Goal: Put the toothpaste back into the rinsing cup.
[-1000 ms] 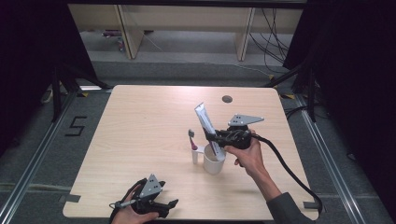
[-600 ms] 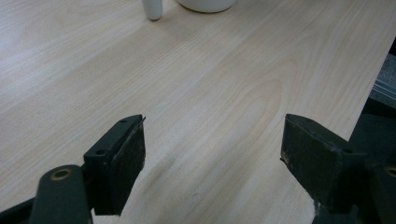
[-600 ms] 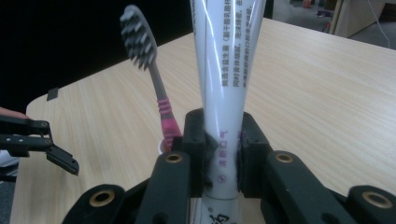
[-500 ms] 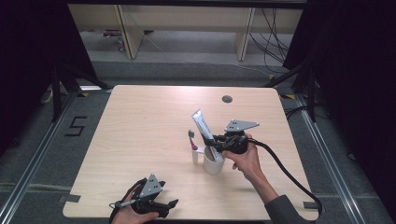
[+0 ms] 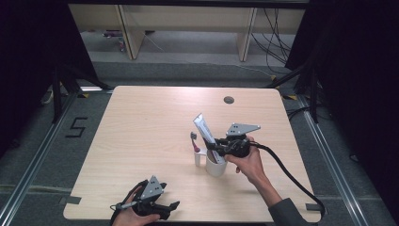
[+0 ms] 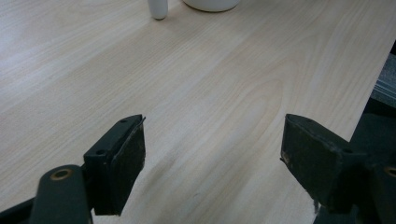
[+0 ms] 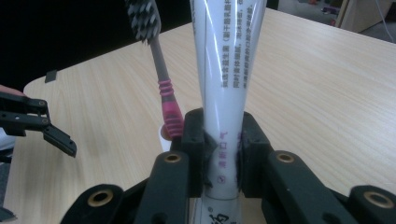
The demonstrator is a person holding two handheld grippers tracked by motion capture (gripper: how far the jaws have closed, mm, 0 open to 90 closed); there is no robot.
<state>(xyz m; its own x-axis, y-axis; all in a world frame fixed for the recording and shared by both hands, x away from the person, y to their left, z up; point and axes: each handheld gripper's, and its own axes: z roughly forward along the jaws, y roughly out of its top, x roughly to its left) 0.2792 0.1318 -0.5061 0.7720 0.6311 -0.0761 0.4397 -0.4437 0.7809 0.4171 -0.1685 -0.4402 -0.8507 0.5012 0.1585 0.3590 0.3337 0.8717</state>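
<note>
A white toothpaste tube stands tilted, its flat end up and its lower end down in the mouth of a white cup. My right gripper is shut on the tube's lower part just above the cup. In the right gripper view the pads press both sides of the tube. A pink and grey toothbrush stands upright in a small white holder just left of the cup. My left gripper rests near the table's front edge, open with nothing between its jaws.
The light wooden table has a round cable hole at the back. A black cable trails from the right gripper to the front right corner. Shelving and cables stand beyond the far edge.
My right gripper has sunk a little and shifted left with the toothpaste tube, bringing its lower end down to the cup. The left gripper has stayed put.
</note>
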